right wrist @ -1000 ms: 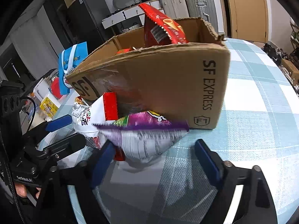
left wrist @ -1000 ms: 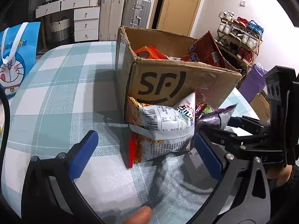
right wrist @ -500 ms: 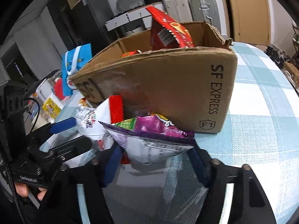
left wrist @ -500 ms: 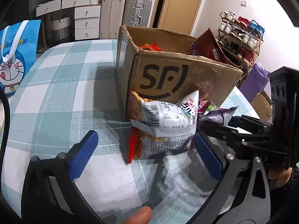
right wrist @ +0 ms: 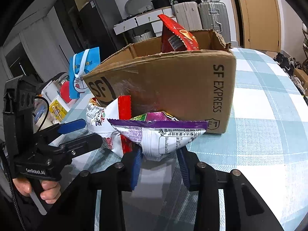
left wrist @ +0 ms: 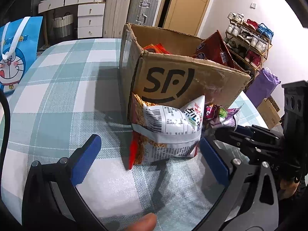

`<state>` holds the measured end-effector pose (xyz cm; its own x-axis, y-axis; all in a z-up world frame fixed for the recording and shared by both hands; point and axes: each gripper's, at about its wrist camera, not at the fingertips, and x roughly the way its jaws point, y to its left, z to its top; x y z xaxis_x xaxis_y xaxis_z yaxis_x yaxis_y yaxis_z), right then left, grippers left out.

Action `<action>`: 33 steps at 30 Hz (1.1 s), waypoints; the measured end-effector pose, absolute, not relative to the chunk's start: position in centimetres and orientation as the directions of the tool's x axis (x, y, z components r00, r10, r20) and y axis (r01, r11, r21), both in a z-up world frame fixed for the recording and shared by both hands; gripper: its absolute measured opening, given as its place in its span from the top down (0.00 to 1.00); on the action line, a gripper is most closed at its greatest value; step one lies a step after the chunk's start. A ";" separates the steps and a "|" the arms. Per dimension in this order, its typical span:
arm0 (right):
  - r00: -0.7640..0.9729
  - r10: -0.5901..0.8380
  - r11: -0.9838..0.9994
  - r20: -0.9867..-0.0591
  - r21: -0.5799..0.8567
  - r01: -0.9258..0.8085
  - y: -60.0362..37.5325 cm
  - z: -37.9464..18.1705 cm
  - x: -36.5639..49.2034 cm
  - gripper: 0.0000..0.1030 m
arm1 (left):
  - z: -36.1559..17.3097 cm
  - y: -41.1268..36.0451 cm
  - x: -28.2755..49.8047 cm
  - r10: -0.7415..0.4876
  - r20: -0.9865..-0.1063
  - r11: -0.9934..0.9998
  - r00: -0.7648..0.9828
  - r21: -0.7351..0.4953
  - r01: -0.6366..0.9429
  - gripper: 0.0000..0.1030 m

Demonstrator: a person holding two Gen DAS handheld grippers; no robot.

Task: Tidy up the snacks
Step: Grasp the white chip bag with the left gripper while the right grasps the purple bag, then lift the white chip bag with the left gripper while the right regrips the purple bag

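Note:
A white and red snack bag (left wrist: 167, 134) leans on the front of the open SF cardboard box (left wrist: 173, 80) on the checked tablecloth. My left gripper (left wrist: 150, 160) is open, and that bag stands between its blue pads without being pressed. Beside it lies a purple snack bag (right wrist: 159, 134). My right gripper (right wrist: 159, 165) is closing, and its pads pinch the bag's lower end. A red bag (right wrist: 177, 36) sticks up out of the box (right wrist: 173, 88). The left gripper (right wrist: 86, 132) shows at the left of the right wrist view, and the right gripper (left wrist: 231, 132) at the right of the left wrist view.
A blue cartoon gift bag (left wrist: 13, 53) stands at the table's left edge. Drawers and suitcases (left wrist: 142, 9) line the far wall, with a shoe rack (left wrist: 248, 38) and a purple bag (left wrist: 263, 86) to the right. Small items (right wrist: 55, 109) crowd the table's left edge.
The right gripper's jaws have come together from wide apart onto the purple bag's lower end. The left gripper has stayed open and still.

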<state>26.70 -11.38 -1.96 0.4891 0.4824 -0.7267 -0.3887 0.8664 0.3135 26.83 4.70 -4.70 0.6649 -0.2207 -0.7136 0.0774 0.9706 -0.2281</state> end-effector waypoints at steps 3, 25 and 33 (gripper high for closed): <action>0.489 0.481 0.867 -0.727 0.312 -0.389 -11.7 -1.9 26.3 0.72 | -4.9 4.8 27.1 -0.227 -0.720 0.968 0.656 -0.243 0.068 0.01; 0.484 0.477 0.870 -0.733 0.313 -0.382 -12.0 -2.1 25.7 0.74 | -4.8 4.1 27.0 -0.307 -0.690 0.947 0.656 -0.292 0.136 0.43; 0.498 0.477 0.870 -0.724 0.307 -0.387 -12.3 -1.5 25.3 0.81 | -4.3 3.9 26.3 -0.314 -0.677 0.947 0.666 -0.274 0.167 0.44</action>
